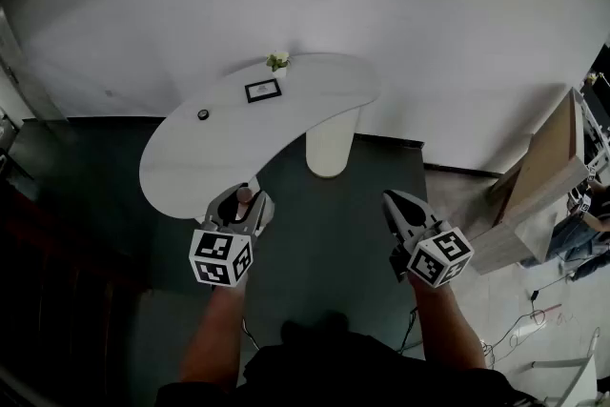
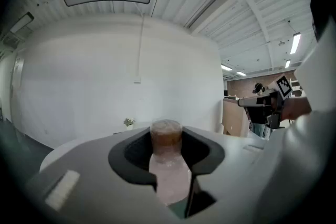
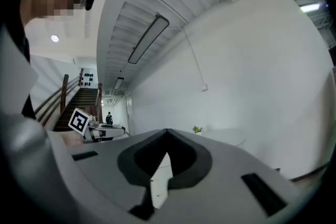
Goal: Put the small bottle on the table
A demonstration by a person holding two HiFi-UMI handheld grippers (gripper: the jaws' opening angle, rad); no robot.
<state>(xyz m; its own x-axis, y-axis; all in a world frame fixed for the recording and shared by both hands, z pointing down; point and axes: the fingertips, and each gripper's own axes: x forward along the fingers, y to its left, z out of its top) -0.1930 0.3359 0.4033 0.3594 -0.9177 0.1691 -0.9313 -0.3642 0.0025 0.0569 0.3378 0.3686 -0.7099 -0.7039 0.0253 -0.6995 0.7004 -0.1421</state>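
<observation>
A small bottle [image 1: 245, 195] with a brownish cap and a pale pink body [image 2: 169, 176] stands upright between the jaws of my left gripper [image 1: 239, 208], which is shut on it. The bottle hangs in the air just off the near edge of the white curved table [image 1: 191, 157]. In the left gripper view the jaws [image 2: 166, 140] clasp the bottle's neck. My right gripper [image 1: 401, 208] hovers over the dark floor to the right, shut, its jaws meeting at the tip [image 3: 167, 134] with nothing between them.
On the table stand a small potted plant [image 1: 277, 62], a black picture frame [image 1: 262, 91] and a small dark round object [image 1: 203, 114]. A white pedestal [image 1: 331, 143] carries the table. Cardboard panels [image 1: 543, 172] and cables lie at the right; stairs descend at the left.
</observation>
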